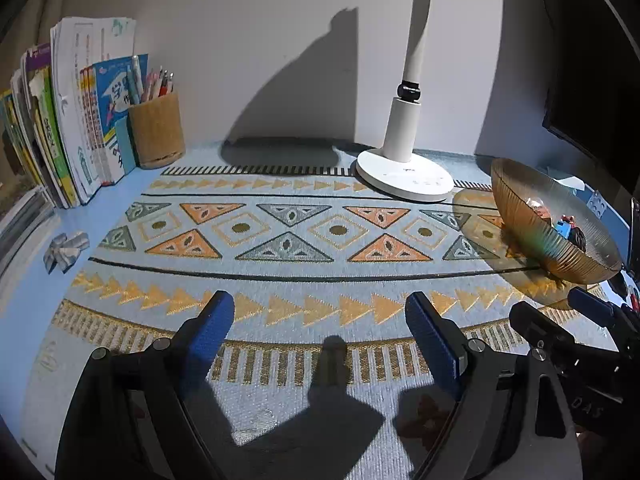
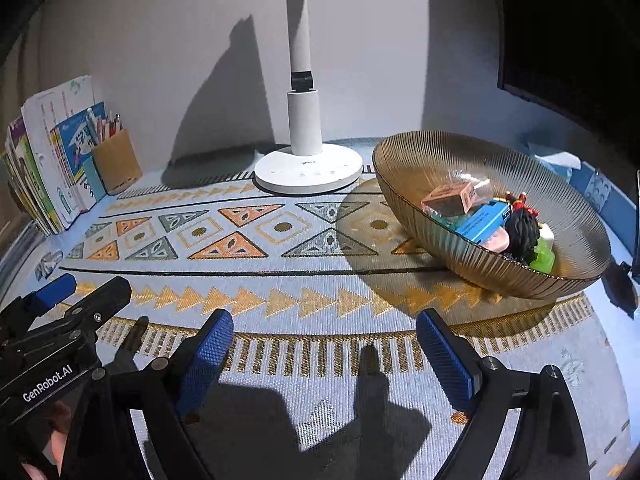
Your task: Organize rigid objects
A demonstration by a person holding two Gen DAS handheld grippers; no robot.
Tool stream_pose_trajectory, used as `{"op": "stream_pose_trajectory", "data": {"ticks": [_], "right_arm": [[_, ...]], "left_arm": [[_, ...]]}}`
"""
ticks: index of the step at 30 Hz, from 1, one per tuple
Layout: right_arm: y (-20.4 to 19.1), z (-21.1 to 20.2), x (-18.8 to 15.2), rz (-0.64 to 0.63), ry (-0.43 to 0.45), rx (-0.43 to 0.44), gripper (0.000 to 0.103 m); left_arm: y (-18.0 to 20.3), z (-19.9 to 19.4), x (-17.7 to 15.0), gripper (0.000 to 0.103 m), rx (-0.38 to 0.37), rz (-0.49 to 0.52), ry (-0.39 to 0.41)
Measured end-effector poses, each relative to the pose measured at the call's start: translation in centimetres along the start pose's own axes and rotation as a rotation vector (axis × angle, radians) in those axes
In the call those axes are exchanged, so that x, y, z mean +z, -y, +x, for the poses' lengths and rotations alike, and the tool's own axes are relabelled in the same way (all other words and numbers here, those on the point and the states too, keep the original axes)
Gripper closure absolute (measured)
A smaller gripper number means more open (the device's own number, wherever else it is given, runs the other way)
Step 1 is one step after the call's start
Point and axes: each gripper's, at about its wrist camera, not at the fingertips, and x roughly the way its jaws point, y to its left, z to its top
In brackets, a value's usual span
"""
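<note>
While fingers (image 2: 206,356) gape (empty), bowl (image 2: 420,168) sits front-right.

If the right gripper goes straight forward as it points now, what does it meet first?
Probably the white lamp base, past bare patterned mat. The amber bowl lies just right of that line; depth is unclear.

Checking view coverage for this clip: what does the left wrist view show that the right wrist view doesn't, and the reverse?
Only the left wrist view shows the small grey folded object clearly. Only the right wrist view shows the bowl's contents plainly: pink box, blue box, black toy, green piece. Both show the books, pen holder, lamp, amber bowl, patterned mat, and both grippers open, left and right.
</note>
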Motion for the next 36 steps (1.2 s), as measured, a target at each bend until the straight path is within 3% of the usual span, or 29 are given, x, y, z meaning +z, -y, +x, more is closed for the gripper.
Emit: {"op": "stream_pose_trajectory", "data": {"ticks": [11,36], "right_arm": [[0.3,0.3,0.0,0.02,-0.016,0.002,0.011],[0.5,0.7,0.0,0.017,-0.042,-0.003,0.011]], "left_arm": [[-0.7,0.8,0.1,0.016,-0.003,-0.029,-0.044],[-0.8,1.1,0.0,0.016,-0.011,-0.042,-0.057]]}}
